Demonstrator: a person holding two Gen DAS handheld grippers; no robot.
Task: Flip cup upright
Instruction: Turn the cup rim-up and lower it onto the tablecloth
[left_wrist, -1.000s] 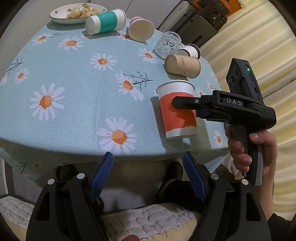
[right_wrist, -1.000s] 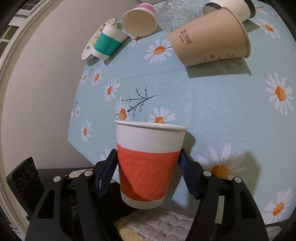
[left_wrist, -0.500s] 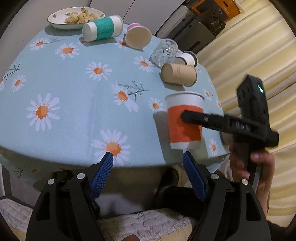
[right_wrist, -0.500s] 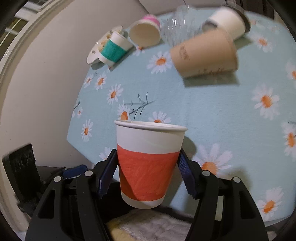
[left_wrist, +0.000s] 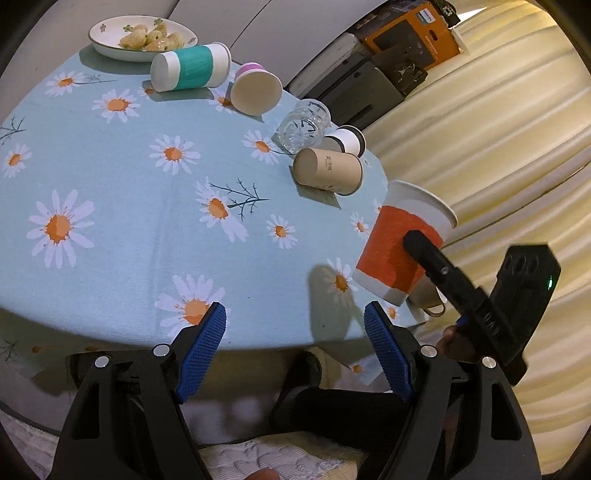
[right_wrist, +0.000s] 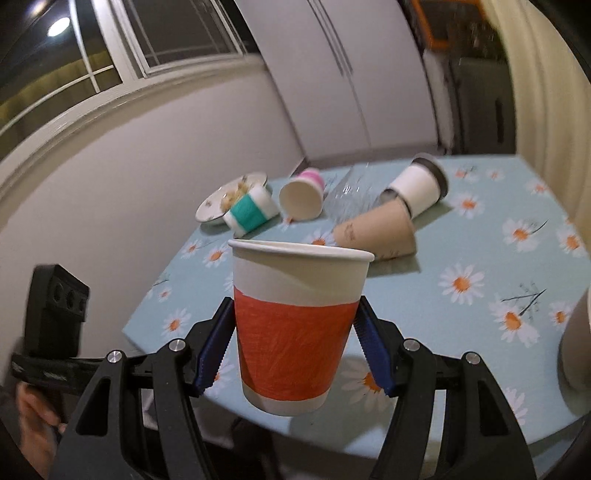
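Observation:
My right gripper (right_wrist: 295, 354) is shut on an orange-and-white paper cup (right_wrist: 295, 332), mouth up, held in the air above the table's near right corner. The same cup (left_wrist: 402, 247) shows in the left wrist view, tilted slightly, with the right gripper's finger across it. My left gripper (left_wrist: 295, 354) is open and empty at the table's front edge, left of the cup. A brown cup (left_wrist: 328, 171), a teal cup (left_wrist: 190, 72), a pink-banded cup (left_wrist: 255, 90) and a white cup (left_wrist: 347, 140) lie on their sides.
A round table with a daisy cloth (left_wrist: 129, 184) holds a clear glass (left_wrist: 304, 123) lying on its side and a plate of snacks (left_wrist: 142, 37) at the far side. Cream curtains (left_wrist: 498, 129) hang to the right. A wall and window (right_wrist: 110, 66) stand behind.
My right gripper has lifted the orange cup off the table and carried it right, towards the table's edge. The left gripper has stayed open at the front edge.

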